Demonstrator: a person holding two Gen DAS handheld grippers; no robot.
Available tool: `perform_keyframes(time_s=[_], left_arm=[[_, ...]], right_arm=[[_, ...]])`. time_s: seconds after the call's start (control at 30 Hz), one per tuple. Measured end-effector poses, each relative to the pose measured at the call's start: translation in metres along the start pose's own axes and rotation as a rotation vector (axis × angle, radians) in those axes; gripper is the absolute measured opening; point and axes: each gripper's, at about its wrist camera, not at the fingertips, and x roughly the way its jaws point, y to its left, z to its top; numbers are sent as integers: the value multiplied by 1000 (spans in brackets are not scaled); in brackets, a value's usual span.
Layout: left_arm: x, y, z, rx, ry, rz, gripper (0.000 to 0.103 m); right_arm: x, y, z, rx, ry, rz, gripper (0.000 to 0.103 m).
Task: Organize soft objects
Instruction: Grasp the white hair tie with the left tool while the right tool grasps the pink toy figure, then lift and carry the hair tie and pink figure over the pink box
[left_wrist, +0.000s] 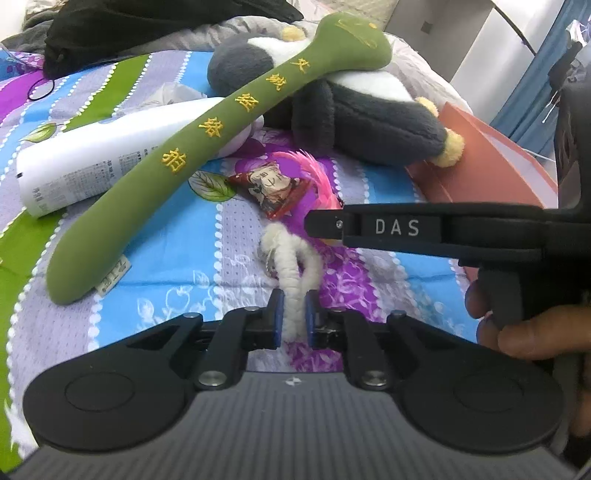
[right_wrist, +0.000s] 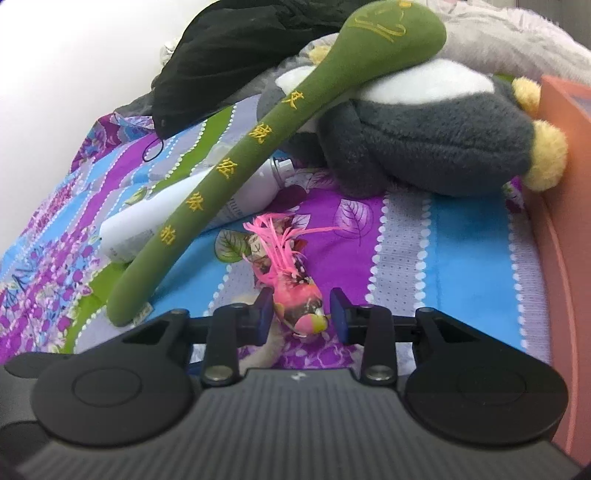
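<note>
My left gripper (left_wrist: 293, 317) is shut on a white fluffy cord loop (left_wrist: 291, 273) that lies on the patterned bedsheet (left_wrist: 177, 266). The cord leads up to a pink feathered bird toy (left_wrist: 280, 184). In the right wrist view my right gripper (right_wrist: 301, 314) holds that bird toy (right_wrist: 299, 299) between its blue pads, which press its sides. One finger (left_wrist: 369, 229) of the right gripper reaches in from the right in the left wrist view. A long green plush stick (left_wrist: 207, 147) with yellow lettering leans on a grey and white penguin plush (left_wrist: 369, 110).
A white bottle (left_wrist: 92, 162) lies under the green stick. An orange-red box (left_wrist: 480, 155) borders the right side. Black clothing (left_wrist: 147, 26) is piled at the back left, with a black hair tie (left_wrist: 40, 90) near it. A person's hand (left_wrist: 517, 332) grips the right tool.
</note>
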Motion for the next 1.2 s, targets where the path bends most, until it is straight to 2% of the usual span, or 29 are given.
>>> perform_keyframes(time_s=[0.3,0.57,0.67,1.0,1.03,1.1,1.17,1.2], left_arm=[[-36,-5,-23,-7,5,9,14],[-67,-9,-45,-17,3,14,14],[-75,-12,-54,-19,21,11,14],[-98,-28,-92,-25,106,-6,16],[-99,-29,-97,-20,116,6,18],[-99,-29,-103,-22,131,8,37],[-100,-28,-106,-38,137,-10,50],[-101,-27,-106,-47,135,-12,52]], right_arm=[[-42,3,-23,-6,4,-63,37],[-85,8,-61,-26,25,-123,37],[-99,14,-76,-36,50,-168,37],[-133,22,-115,-23,98,-171,38],[-134,22,-118,-13,104,-164,38],[-133,20,-123,5,117,-149,38],[-131,19,-126,9,124,-155,40],[-131,18,-127,8,126,-158,42]])
